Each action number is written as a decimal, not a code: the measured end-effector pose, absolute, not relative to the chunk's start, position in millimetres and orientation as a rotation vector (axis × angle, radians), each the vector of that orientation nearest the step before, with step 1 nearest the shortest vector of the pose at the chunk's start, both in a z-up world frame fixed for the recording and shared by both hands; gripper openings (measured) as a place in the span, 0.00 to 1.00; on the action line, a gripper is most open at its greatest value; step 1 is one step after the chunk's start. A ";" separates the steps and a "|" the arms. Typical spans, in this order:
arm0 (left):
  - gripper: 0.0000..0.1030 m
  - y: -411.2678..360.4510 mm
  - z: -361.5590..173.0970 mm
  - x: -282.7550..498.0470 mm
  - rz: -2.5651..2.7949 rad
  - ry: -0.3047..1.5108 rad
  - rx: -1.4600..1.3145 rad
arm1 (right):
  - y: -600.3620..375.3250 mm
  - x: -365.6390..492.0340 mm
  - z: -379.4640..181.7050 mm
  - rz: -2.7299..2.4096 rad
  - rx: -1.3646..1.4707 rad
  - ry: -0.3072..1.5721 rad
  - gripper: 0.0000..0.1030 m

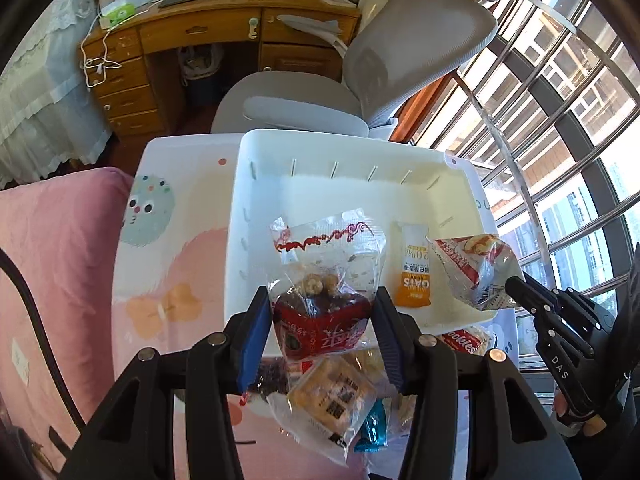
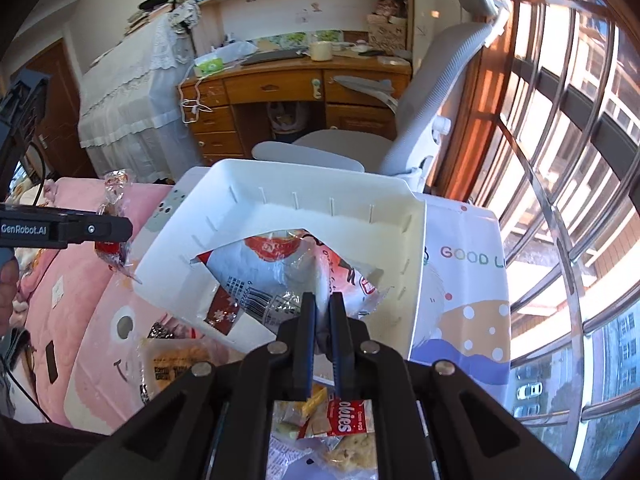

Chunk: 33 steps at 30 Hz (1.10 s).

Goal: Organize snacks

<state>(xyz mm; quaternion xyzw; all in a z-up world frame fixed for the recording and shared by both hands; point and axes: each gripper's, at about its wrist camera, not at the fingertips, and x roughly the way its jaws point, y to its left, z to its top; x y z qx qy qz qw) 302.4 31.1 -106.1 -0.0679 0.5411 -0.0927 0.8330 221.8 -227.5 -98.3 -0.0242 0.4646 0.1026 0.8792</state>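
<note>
White bin [image 1: 344, 152], bright wrappers

Red-and-clear nut packet [image 1: 320, 280], orange oat sachet [image 1: 412, 268], blue-padded black tongs [image 1: 320, 320], pink blanket [image 1: 52, 260], cartoon-printed white surface [image 1: 168, 240].

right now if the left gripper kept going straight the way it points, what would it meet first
Probably the white bin. The left gripper, shut on a red snack bag, points down toward the bin's near rim and floor, with an orange oat packet lying off to the right. Depth is unclear.

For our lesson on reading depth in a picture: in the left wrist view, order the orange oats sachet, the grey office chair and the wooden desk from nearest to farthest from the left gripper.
1. Orange oats sachet: lying in the white bin, just right of the left gripper.
2. Grey office chair: behind the bin.
3. Wooden desk: at the far wall, upper left.
</note>
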 end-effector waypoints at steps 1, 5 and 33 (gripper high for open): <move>0.48 31.6 -109.5 306.1 -0.204 1.150 -0.147 | -228.2 224.1 -101.6 0.199 -0.046 0.979 0.07; 0.57 30.9 -125.2 315.7 -0.217 1.201 -0.149 | -231.1 229.9 -113.5 0.152 -0.022 1.032 0.08; 0.57 25.5 -110.7 264.4 -0.221 1.263 -0.146 | -273.2 183.0 -116.5 0.016 0.262 1.152 0.36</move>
